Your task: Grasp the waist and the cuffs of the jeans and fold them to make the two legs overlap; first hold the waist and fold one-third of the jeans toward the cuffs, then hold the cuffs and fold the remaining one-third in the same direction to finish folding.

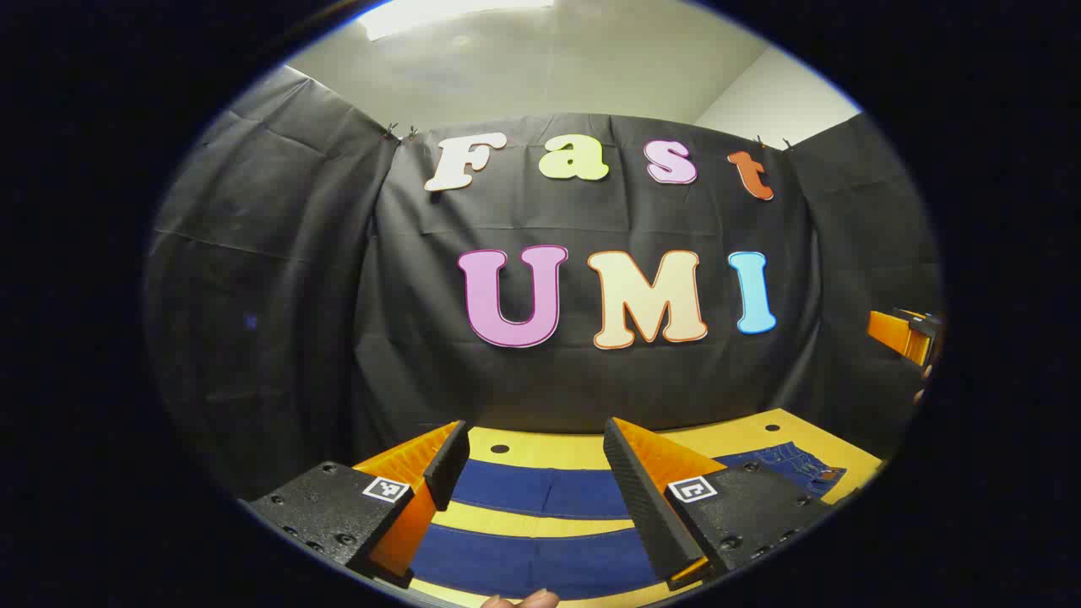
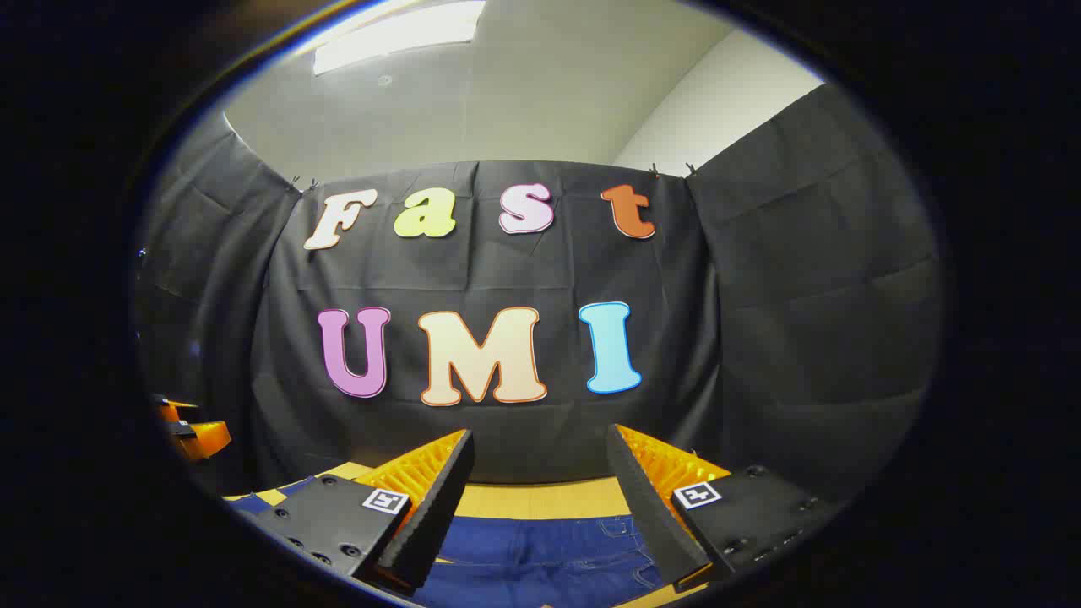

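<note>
Denim jeans (image 1: 540,523) in dark blue lie flat on a yellow wooden table (image 1: 540,449), low in the frame of my left gripper view, the two legs side by side with a bare strip of table between them and the waist toward lower right. My left gripper (image 1: 536,473) hangs above the legs, fingers spread, holding nothing. In my right gripper view, my right gripper (image 2: 540,498) hovers above the waist end, fingers likewise apart and empty. My fingertip (image 1: 524,599) peeks in at bottom centre
</note>
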The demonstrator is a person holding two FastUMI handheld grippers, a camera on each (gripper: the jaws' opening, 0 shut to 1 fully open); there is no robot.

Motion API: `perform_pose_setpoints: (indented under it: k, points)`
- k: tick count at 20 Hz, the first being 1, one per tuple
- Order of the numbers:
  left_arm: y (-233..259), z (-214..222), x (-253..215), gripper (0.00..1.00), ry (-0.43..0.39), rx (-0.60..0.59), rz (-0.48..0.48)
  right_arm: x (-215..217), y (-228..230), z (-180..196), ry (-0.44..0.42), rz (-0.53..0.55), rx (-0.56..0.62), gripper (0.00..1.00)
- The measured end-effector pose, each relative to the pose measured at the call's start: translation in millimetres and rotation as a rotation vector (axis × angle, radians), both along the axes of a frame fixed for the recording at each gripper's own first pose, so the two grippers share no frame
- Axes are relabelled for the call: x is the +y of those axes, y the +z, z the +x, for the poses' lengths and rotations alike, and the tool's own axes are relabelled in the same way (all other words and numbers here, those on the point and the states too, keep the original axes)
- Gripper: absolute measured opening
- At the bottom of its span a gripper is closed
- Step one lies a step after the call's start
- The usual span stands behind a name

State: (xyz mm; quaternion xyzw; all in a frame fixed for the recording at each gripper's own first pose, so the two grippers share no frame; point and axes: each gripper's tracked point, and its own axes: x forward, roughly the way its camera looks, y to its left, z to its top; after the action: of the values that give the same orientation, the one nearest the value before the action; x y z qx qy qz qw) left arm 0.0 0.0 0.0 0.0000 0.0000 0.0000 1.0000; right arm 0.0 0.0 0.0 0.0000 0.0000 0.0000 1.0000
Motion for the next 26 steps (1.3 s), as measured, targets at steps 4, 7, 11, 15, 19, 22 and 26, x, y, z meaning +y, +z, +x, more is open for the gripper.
perform_pose_setpoints:
  k: [4,7,11,15,19,22,26]
  points:
    - [-0.5,5.8,-3.7,0.96,0.005,0.004,0.0,-3.9,-0.6,3.4,0.008,-0.014,0.0,0.98]
    - [-2.9,9.2,-6.1,0.96,0.012,0.01,0.003,-6.0,-6.1,7.1,0.015,-0.026,0.014,0.97]
    - [-7.4,12.5,-9.5,0.95,0.02,0.021,0.009,-8.4,-9.1,12.3,0.027,-0.031,0.016,0.98]
    - [-11.8,15.6,-12.2,0.95,0.026,0.032,0.019,-10.0,-13.1,19.6,0.043,-0.042,0.016,0.97]
    - [-26.4,17.0,-5.6,0.96,0.027,0.054,0.07,-9.3,-25.3,28.6,0.08,-0.04,0.022,0.98]
    - [-47.0,6.8,12.3,0.95,0.031,0.111,0.124,-12.6,-36.1,36.1,0.117,-0.024,0.027,0.98]
    - [-82.8,-7.5,46.2,0.98,0.026,0.219,0.245,-15.8,-54.1,44.5,0.135,-0.028,0.04,0.98]
